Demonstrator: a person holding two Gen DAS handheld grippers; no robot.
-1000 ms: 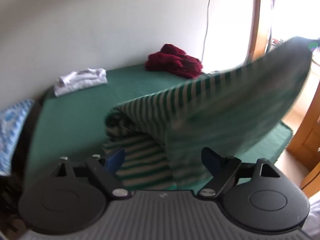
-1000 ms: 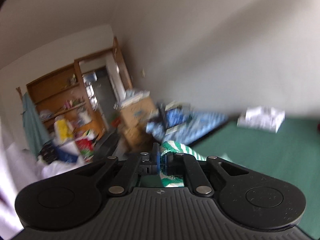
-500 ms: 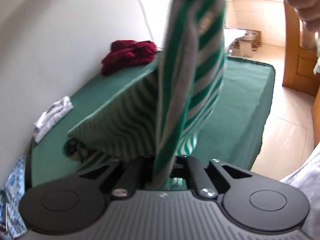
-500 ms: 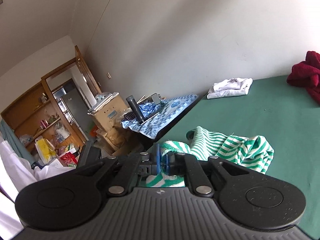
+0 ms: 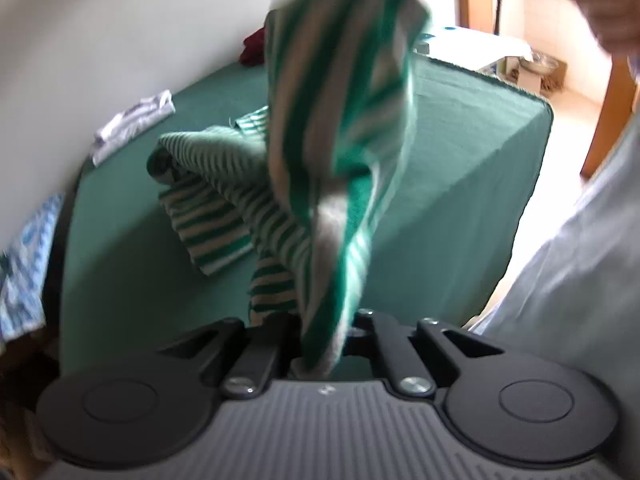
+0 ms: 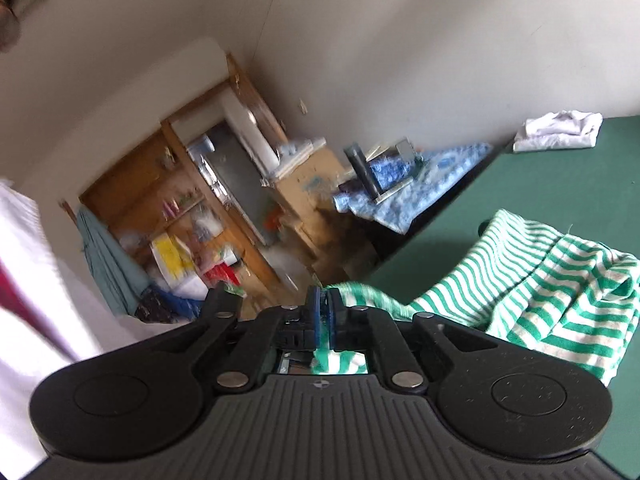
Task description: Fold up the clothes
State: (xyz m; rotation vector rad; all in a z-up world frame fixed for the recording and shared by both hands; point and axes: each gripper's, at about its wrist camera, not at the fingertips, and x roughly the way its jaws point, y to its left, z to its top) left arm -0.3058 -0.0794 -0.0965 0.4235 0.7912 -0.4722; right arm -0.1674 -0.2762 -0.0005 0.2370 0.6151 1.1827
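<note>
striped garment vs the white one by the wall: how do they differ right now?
The striped garment is green-and-white, lifted and rumpled, clamped in the left tool and the right tool; the white garment is plain, a small flat bundle, untouched. Both rest on the green surface.

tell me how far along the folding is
Done: only a white garment lies folded at the green table's far edge. In hand: both the left hand-held gripper and right hand-held gripper are shut on the green-and-white striped garment, part lifted, unfolded. Left: folding it, then the dark red heap.
</note>
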